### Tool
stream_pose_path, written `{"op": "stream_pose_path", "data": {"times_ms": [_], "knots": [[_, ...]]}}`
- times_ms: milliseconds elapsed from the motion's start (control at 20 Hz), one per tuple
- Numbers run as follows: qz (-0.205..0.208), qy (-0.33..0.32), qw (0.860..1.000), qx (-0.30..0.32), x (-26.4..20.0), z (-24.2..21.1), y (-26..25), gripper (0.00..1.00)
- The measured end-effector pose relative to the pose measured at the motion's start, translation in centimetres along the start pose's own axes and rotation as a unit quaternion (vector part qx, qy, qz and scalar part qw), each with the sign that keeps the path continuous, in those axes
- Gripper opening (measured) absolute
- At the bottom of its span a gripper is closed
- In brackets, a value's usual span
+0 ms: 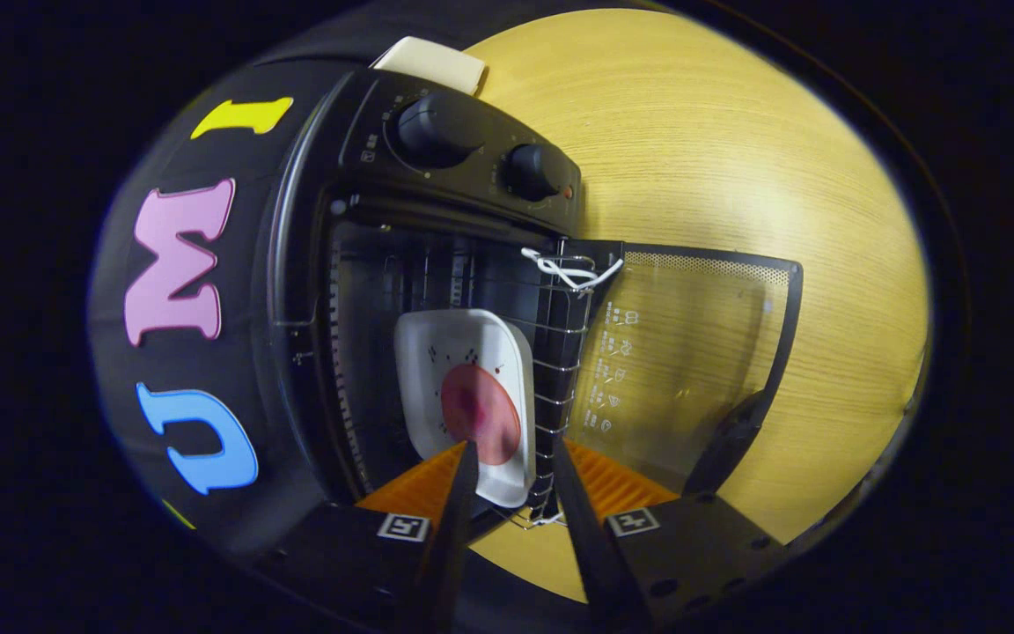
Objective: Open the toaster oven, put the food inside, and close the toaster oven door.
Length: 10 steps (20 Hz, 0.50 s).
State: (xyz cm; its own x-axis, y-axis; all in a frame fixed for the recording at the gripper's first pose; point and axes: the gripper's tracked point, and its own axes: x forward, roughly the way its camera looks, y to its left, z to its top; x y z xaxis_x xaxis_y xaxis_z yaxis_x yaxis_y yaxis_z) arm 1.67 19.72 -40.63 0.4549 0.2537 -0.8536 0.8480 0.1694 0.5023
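The black toaster oven (296,264) stands with its glass door (692,352) folded down flat onto the wooden table. Inside, on the wire rack (560,352), rests a white square plate (463,343) carrying a round pink slice of food (481,414). My gripper (514,449) reaches into the oven mouth, open. The plate's near rim sits in the gap between the fingers: the left fingertip (467,453) lies over the plate beside the food, and the right fingertip (560,453) is over the rack just outside the rim.
Two black knobs (437,128) sit on the oven's control panel. A white cord (569,269) is tied to the rack's front. The door's dark handle (727,440) juts out at its far edge. Bare wooden table (718,132) spreads beyond the door. A white object (432,62) lies behind the oven.
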Motion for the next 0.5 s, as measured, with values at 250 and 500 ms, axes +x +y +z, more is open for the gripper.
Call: {"op": "stream_pose_path", "data": {"times_ms": [250,500], "knots": [[-0.011,0.035,0.982,-0.183,-3.4,-0.6,-2.7,0.99],[-0.015,0.004,0.926,-0.376,-5.9,1.1,-4.4,0.99]]}}
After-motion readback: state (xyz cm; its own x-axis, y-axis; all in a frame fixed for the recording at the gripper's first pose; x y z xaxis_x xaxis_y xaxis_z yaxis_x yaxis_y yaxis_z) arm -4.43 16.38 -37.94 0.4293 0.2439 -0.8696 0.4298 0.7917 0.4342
